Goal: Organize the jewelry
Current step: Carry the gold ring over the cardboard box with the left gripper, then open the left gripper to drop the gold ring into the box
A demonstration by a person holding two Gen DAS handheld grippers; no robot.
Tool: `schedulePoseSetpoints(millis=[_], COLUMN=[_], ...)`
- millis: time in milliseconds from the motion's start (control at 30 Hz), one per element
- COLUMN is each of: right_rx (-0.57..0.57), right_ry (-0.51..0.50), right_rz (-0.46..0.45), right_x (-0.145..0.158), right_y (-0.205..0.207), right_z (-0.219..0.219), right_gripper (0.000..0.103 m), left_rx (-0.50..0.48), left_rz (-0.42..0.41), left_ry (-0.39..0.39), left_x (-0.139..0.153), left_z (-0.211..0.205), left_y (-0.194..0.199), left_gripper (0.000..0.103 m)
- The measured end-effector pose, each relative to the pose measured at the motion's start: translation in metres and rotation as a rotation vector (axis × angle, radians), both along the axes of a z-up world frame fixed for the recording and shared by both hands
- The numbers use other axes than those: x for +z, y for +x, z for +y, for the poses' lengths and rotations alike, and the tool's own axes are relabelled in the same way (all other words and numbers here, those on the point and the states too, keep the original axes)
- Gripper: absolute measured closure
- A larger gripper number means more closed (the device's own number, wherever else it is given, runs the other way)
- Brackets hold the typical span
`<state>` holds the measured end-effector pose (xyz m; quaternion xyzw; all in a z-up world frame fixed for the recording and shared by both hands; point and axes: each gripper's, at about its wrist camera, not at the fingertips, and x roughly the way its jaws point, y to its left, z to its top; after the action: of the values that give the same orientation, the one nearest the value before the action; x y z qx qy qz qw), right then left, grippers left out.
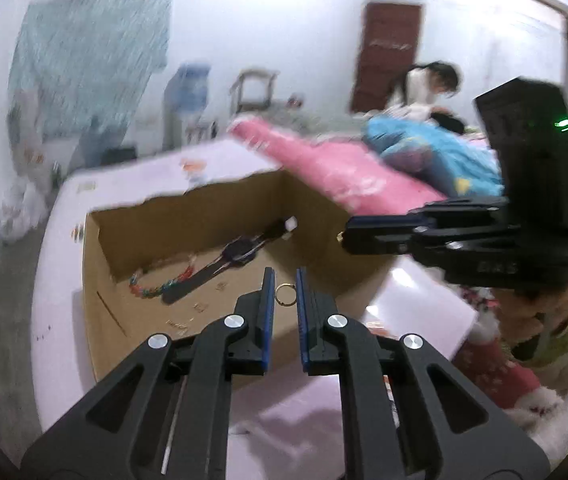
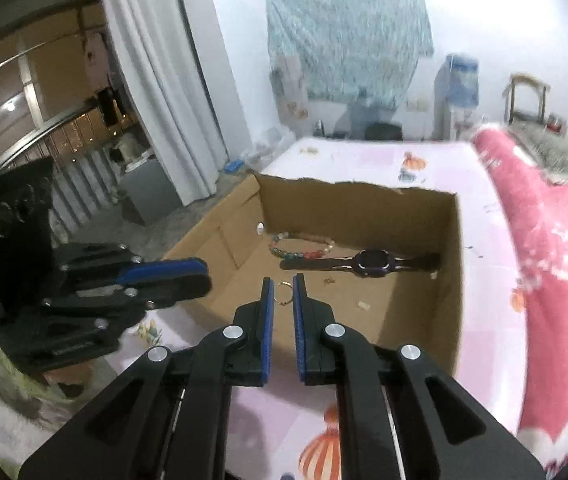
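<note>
Fingers: my left gripper (image 1: 285, 288) and right gripper (image 2: 283, 294) nearly closed, holding nothing.
Jewelry: thin gold ring (image 1: 285, 294), beaded bracelet (image 2: 302, 250), purple watch (image 2: 366, 263) in brown cardboard box (image 2: 424, 204) on the bed.
Advice: I'd descend slowly, straddling the ring squarely.

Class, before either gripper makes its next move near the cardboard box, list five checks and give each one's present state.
1. Left gripper shut on its gold ring: ok.
2. Right gripper shut on the second ring: ok.
3. Cardboard box open at the top: ok.
4. Bead bracelet and watch lying inside the box: ok.
5. Held rings directly above the box opening: cannot tell.
</note>
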<state>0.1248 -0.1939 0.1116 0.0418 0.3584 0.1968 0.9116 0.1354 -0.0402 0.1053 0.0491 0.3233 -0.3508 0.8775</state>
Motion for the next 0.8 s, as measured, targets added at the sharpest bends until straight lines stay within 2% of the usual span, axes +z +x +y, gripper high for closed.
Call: schedulePoseSetpoints(millis=[33, 67, 200, 267, 333, 433, 533, 800], right_rx=[0.005, 0.001, -0.009, -0.020, -0.029, -0.049, -0.062, -0.091], right_ry=[0.012, 0.040, 0.121, 0.101, 0.082, 0.103, 0.106, 0.092], right_rz=[0.059, 0.154, 0.363, 0.427, 0.453, 0.502, 0.504, 0.478], right_x=[-0.006, -0.016, -0.045, -0.058, -0.066, -0.076, -0.077, -0.071], right_y=[0.017, 0.040, 0.087, 0.102, 0.108, 0.119, 0.121, 0.119], right_z=[0.000, -0.002, -0.003, 0.003, 0.006, 0.005, 0.004, -0.004], right_gripper=[0.093, 0.093, 0.093, 0.093, 0.093, 0.093, 0.093, 0.093], left_rx=[0.031, 0.039, 0.060, 0.086, 0.104, 0.132, 0.148, 0.176], left_rz=[0.077, 0.156, 0.374, 0.401, 0.434, 0.459, 0.475, 0.471], left_ry=[0.019, 0.027, -0.020, -0.003, -0.003, -0.001, 0.006, -0.003], left_x=[-0.009, -0.018, -0.046, -0.054, -0.061, -0.067, -0.070, -0.070], left_z=[-0.002, -0.005, -0.003, -0.005, -0.006, -0.007, -0.004, 0.005], left_y=[0.020, 0.037, 0.084, 0.096, 0.102, 0.105, 0.109, 0.111], left_gripper=[0.093, 0.093, 0.093, 0.093, 0.093, 0.092, 0.084, 0.081])
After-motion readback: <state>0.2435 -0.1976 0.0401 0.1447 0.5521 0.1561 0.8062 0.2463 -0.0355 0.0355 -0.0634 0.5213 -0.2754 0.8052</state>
